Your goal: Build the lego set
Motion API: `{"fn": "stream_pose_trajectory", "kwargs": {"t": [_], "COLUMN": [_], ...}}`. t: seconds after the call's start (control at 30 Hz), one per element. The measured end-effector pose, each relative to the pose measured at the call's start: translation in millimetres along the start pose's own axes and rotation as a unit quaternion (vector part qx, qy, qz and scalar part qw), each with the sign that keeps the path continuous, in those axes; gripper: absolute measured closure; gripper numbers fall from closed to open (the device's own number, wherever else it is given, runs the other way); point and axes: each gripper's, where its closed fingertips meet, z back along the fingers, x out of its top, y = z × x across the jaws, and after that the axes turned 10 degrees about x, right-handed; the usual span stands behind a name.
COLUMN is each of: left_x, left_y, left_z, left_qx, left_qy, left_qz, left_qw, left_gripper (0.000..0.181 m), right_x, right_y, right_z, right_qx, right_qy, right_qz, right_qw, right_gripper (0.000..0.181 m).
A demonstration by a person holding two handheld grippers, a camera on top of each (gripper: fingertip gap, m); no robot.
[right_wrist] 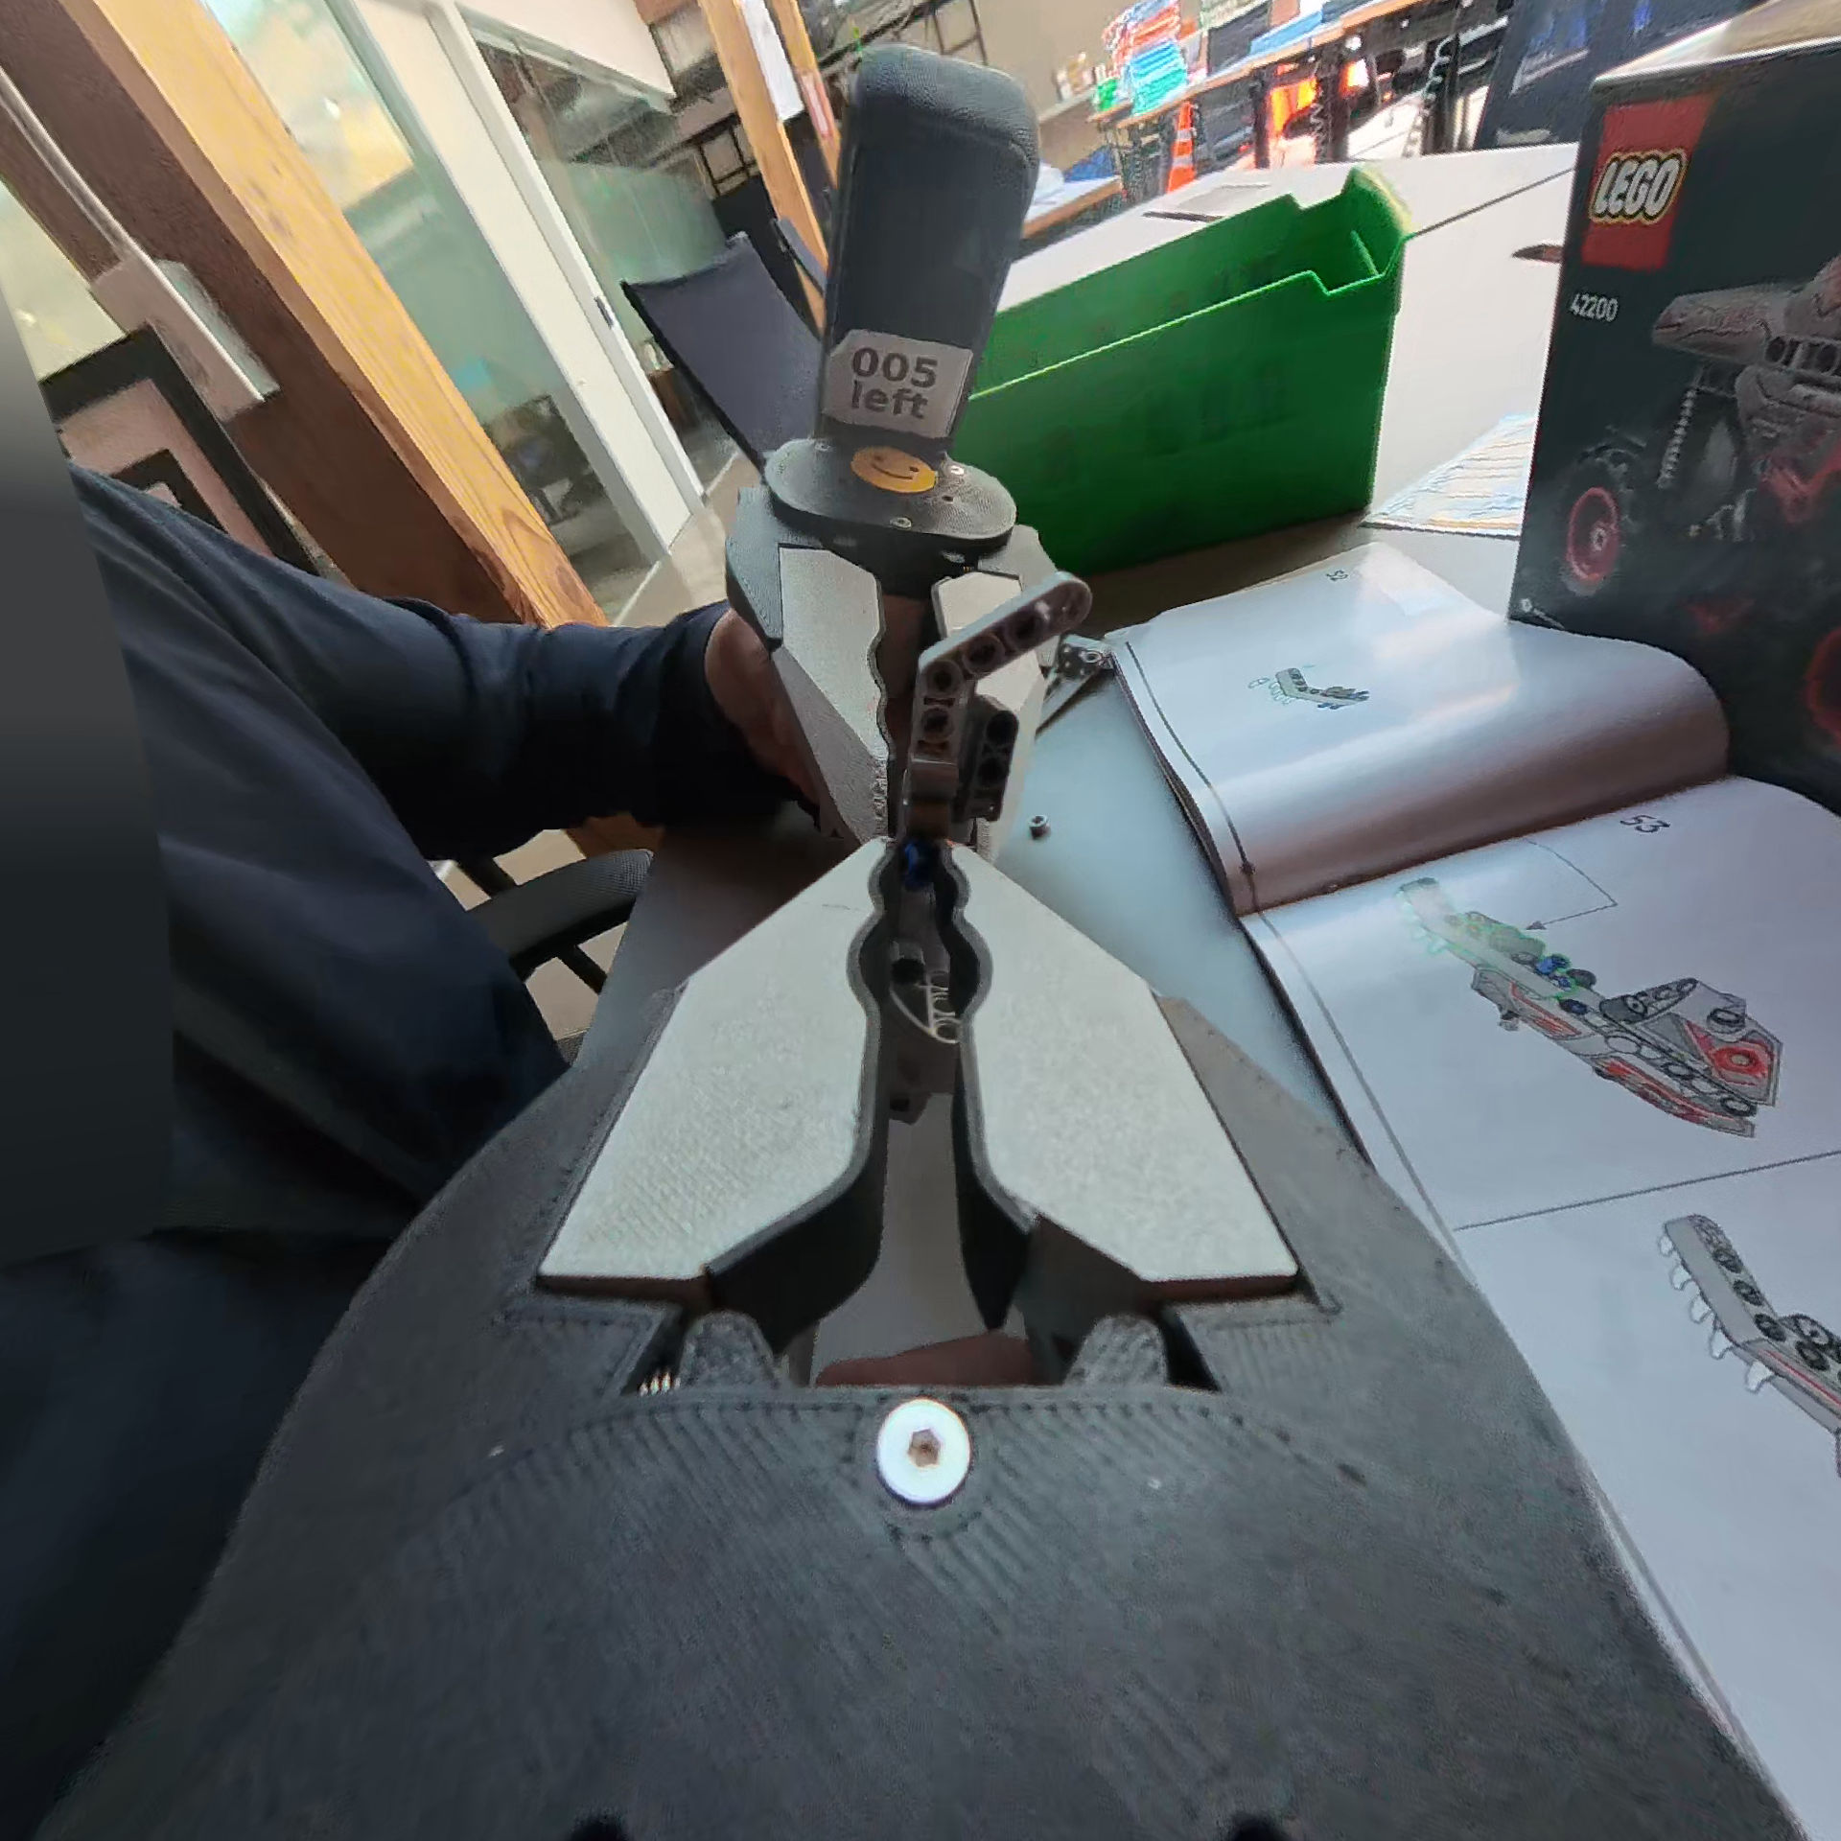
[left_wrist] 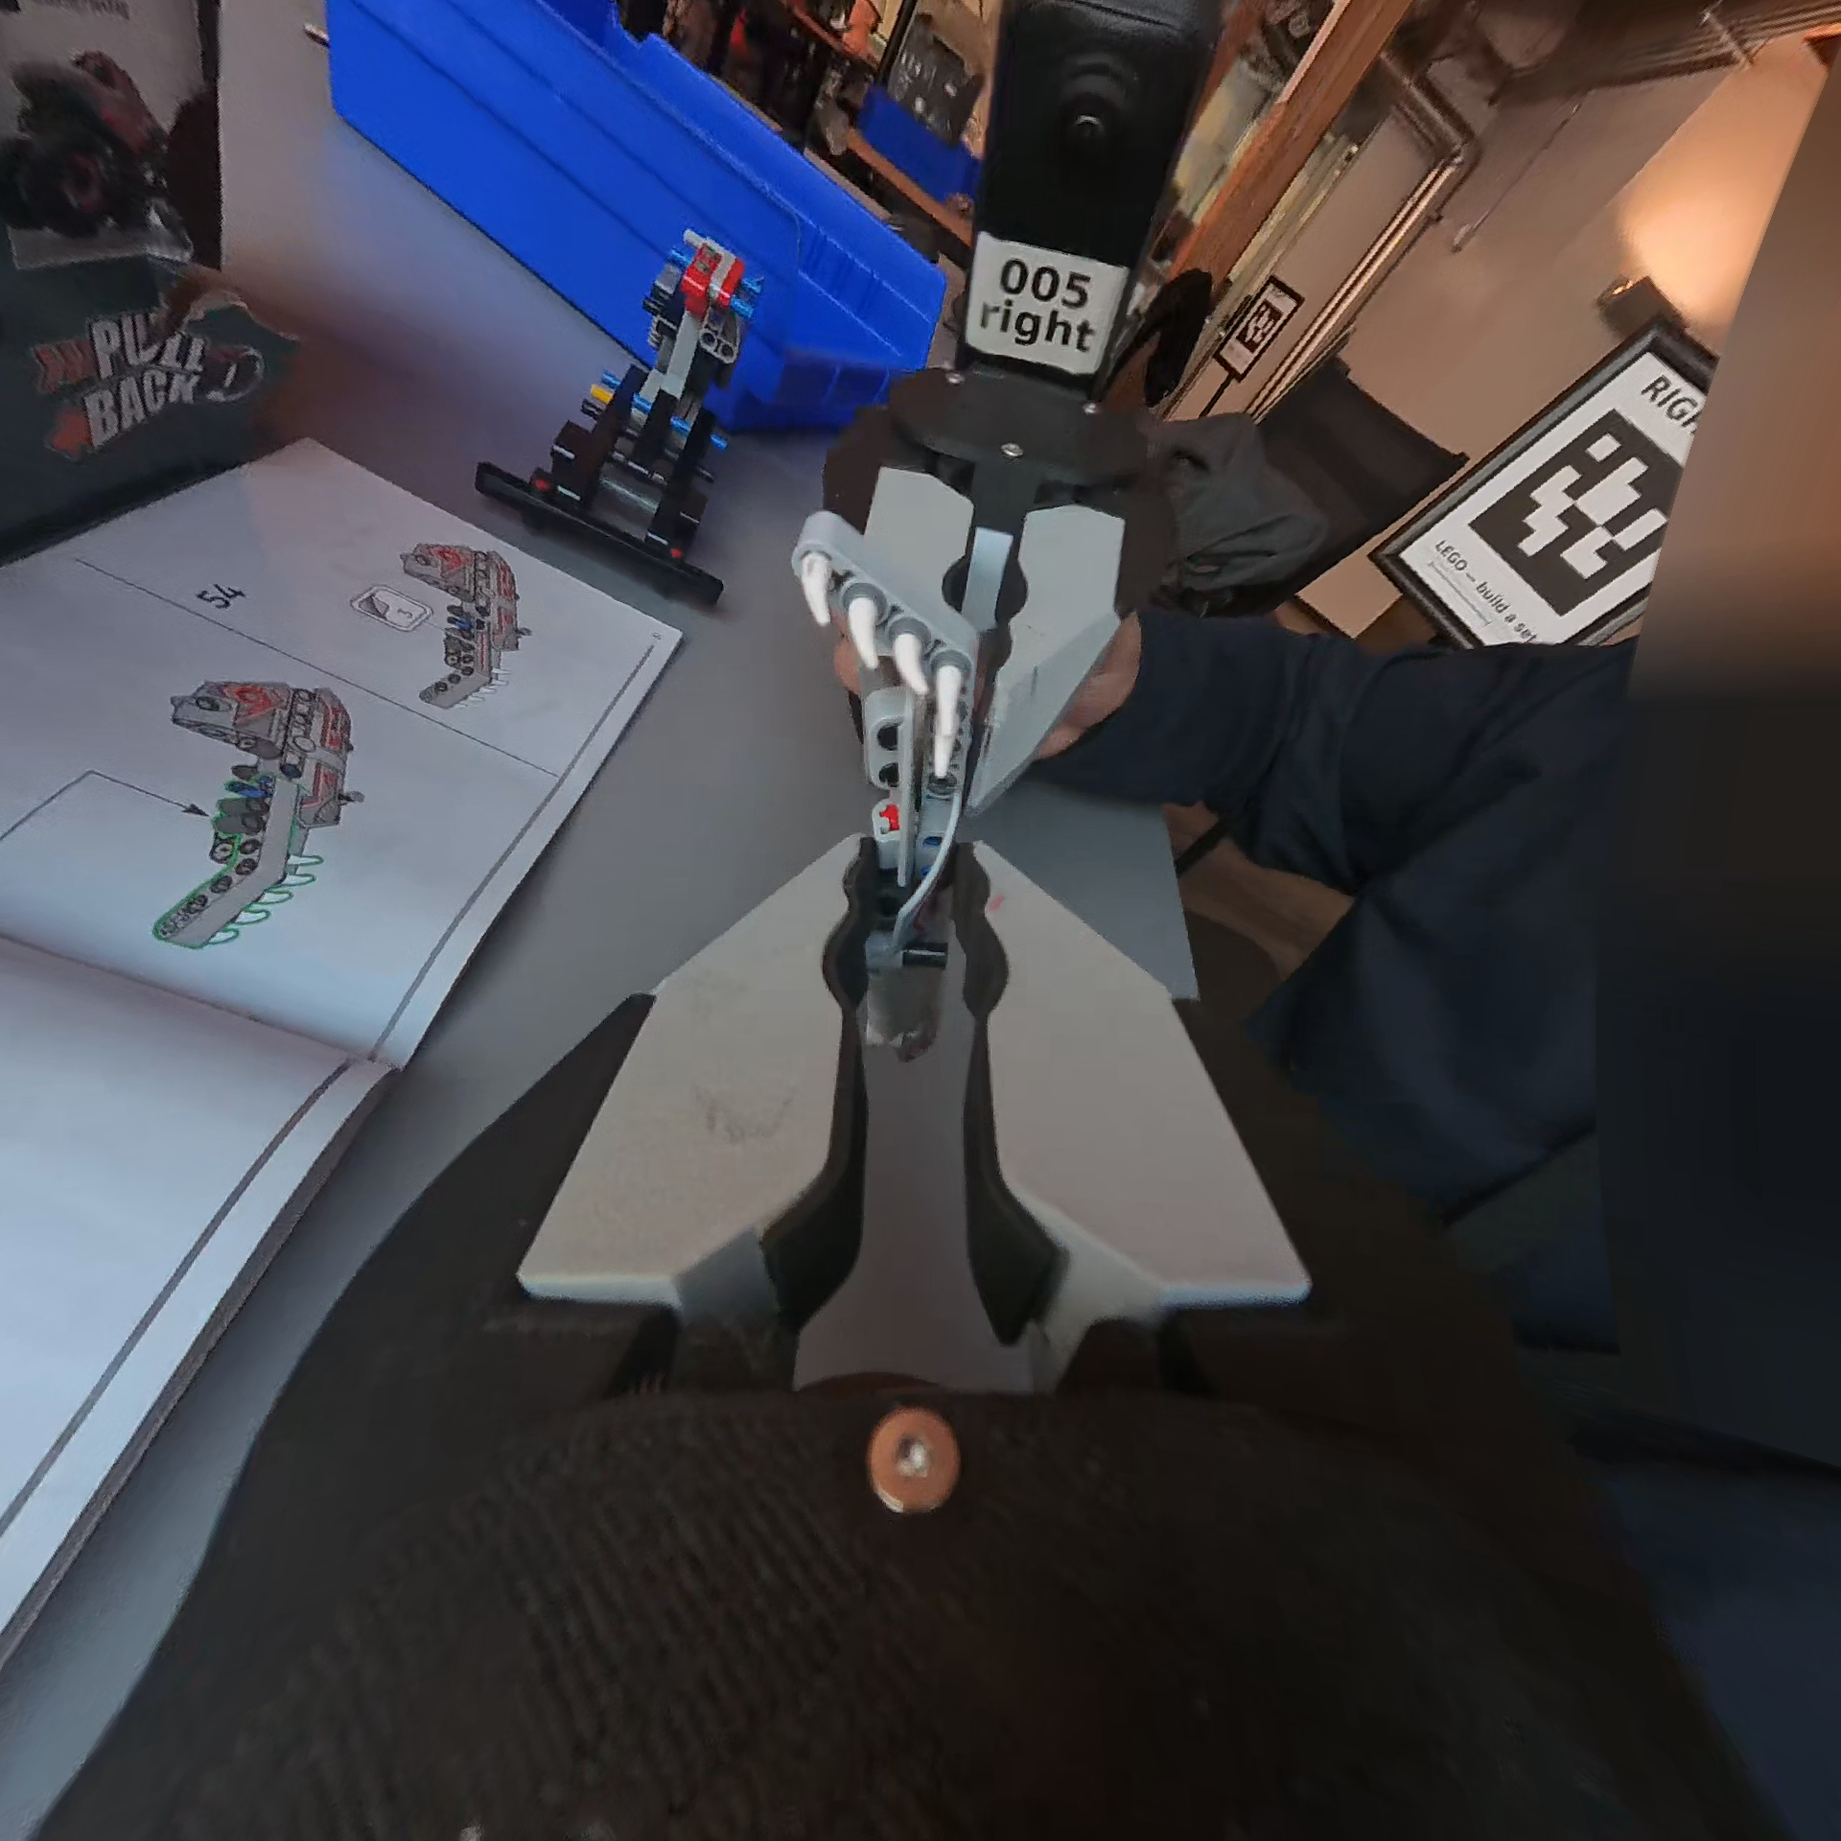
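We see the left gripper (left_wrist: 902, 897) closed on the lower end of a grey jaw assembly (left_wrist: 902, 717) with white teeth, while the right gripper (left_wrist: 981, 697) meets it from the far side, seemingly clamped on the same piece. On the grey table (left_wrist: 418, 329) lie the open instruction booklet (left_wrist: 299, 797) and, beyond it, a partly built chassis (left_wrist: 638, 438). A blue bin (left_wrist: 598, 149) stands behind the chassis.
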Motion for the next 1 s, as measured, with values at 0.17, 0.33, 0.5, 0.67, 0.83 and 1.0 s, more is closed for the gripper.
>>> {"fn": "stream_pose_trajectory", "kwargs": {"t": [0.17,0.33,0.5,0.67,0.83,1.0], "left_x": [-6.5,-17.6,-32.7,-37.5,-31.3,-41.9], "left_y": [20.1,12.6,13.9,30.8,35.4,28.2], "left_z": [0.2,-7.8,-13.8,-12.1,-1.7,14.4], "left_qx": [0.034,-0.004,0.01,0.06,0.071,0.071], "left_qy": [0.02,0.05,0.095,0.116,0.107,0.138], "left_qz": [0.01,0.027,-0.017,-0.038,-0.04,-0.077], "left_qw": [0.999,0.998,0.995,0.991,0.991,0.985], "left_gripper": [0.169,0.169,0.159,0.145,0.14,0.138], "right_x": [3.4,-15.2,-24.0,-48.1,-52.6,-60.0], "right_y": [-11.9,-20.1,-16.1,-32.8,-39.7,-5.3], "right_z": [12.3,9.6,1.7,7.8,21.1,40.4], "right_qx": [-0.011,-0.039,-0.039,-0.093,-0.155,-0.082], "right_qy": [0.002,0.062,0.086,0.146,0.202,0.25], "right_qz": [-0.007,0.001,0.012,0.012,0.08,0.137], "right_qw": [1.0,0.997,0.995,0.985,0.964,0.955], "right_gripper": [0.154,0.143,0.158,0.181,0.17,0.161]}}
